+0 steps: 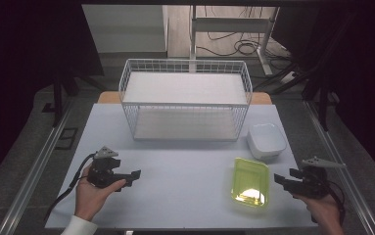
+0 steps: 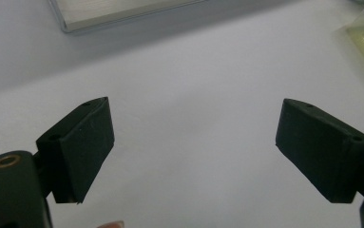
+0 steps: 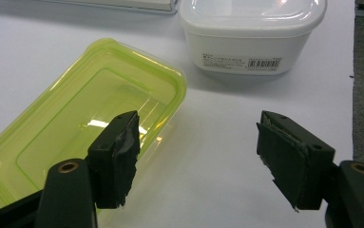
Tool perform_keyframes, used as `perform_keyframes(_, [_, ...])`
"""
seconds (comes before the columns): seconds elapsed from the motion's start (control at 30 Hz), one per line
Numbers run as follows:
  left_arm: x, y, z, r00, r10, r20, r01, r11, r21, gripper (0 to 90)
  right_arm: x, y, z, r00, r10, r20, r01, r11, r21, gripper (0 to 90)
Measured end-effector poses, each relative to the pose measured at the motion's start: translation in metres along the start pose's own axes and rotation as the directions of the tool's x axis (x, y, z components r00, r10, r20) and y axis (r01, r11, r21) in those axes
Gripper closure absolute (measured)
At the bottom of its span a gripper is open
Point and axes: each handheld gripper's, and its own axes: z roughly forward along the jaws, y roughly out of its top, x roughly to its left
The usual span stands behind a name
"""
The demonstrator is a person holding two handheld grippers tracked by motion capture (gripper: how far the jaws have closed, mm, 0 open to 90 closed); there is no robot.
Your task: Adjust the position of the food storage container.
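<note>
Beside the wire basket (image 1: 185,98) on the counter (image 1: 175,171) sat my lidded white tub (image 1: 266,140); nearer, the green container (image 1: 249,181) lay empty, both tongs (image 1: 135,175) (image 1: 279,179) spread apart, holding nothing.

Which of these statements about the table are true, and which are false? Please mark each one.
1. The right claw is open and holds nothing. True.
2. The yellow-green container stands inside the wire basket. False: it lies on the table, in front of the basket.
3. The white container stands beside the basket. True.
4. The left claw is shut on the white container. False: its jaws are open over bare table.
5. The yellow-green container is full. False: it looks empty.
</note>
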Motion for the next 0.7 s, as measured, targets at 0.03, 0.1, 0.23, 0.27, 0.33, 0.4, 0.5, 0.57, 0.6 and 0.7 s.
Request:
perform_keyframes(0.03, [0.0,0.0,0.0,1.0,0.0,0.0,0.0,1.0,0.0,12.0,0.0,0.0,0.0,1.0,0.0,0.0,0.0,1.0,0.0,30.8])
perform_keyframes(0.1, [0.0,-0.0002,0.0002,1.0,0.0,-0.001,0.0,1.0,0.001,12.0,-0.0004,-0.0001,0.0011,1.0,-0.003,0.0,0.003,1.0,0.003,30.8])
perform_keyframes(0.23, [0.0005,-0.0015,0.0004,1.0,-0.003,0.0,0.003,1.0,0.008,12.0,-0.0008,0.0003,0.0036,0.9998,-0.017,-0.008,0.017,1.0,0.022,30.9])
perform_keyframes(0.27, [0.0006,-0.0018,0.0003,1.0,-0.005,0.0,0.005,0.9999,0.009,12.0,-0.0007,0.0007,0.0041,0.9998,-0.016,-0.01,0.016,0.999,0.027,30.9])
perform_keyframes(0.33, [0.0012,-0.0025,-0.0001,1.0,-0.007,0.0,0.007,0.9999,0.011,12.1,-0.0006,0.0018,0.0048,0.9998,-0.019,-0.012,0.019,0.999,0.031,30.9])
perform_keyframes(0.4, [0.0029,-0.0029,-0.001,0.9999,-0.015,-0.002,0.015,0.9998,0.01,12.2,-0.0005,0.0029,0.0051,0.9995,-0.025,-0.017,0.026,0.999,0.04,31.7])
perform_keyframes(0.5, [0.004,-0.0033,-0.0008,0.9998,-0.017,-0.002,0.017,0.9998,0.01,12.3,-0.0013,0.0015,0.0051,0.9993,-0.028,-0.025,0.03,0.998,0.051,32.4])
perform_keyframes(0.57, [0.0041,-0.0038,0.0001,0.9999,-0.012,-0.007,0.012,0.9998,0.016,12.3,-0.0024,0.0,0.0051,0.9994,-0.024,-0.026,0.026,0.997,0.069,33.8])
perform_keyframes(0.6, [0.0038,-0.004,0.0003,0.9999,-0.011,-0.008,0.011,0.9998,0.017,12.2,-0.0037,-0.0012,0.0051,0.9995,-0.018,-0.026,0.02,0.996,0.087,35.9])
perform_keyframes(0.7, [0.0029,-0.0046,-0.0013,0.9999,-0.013,-0.005,0.013,0.9998,0.014,12.2,-0.0047,-0.0013,0.0042,0.9994,-0.023,-0.024,0.026,0.995,0.101,39.1])
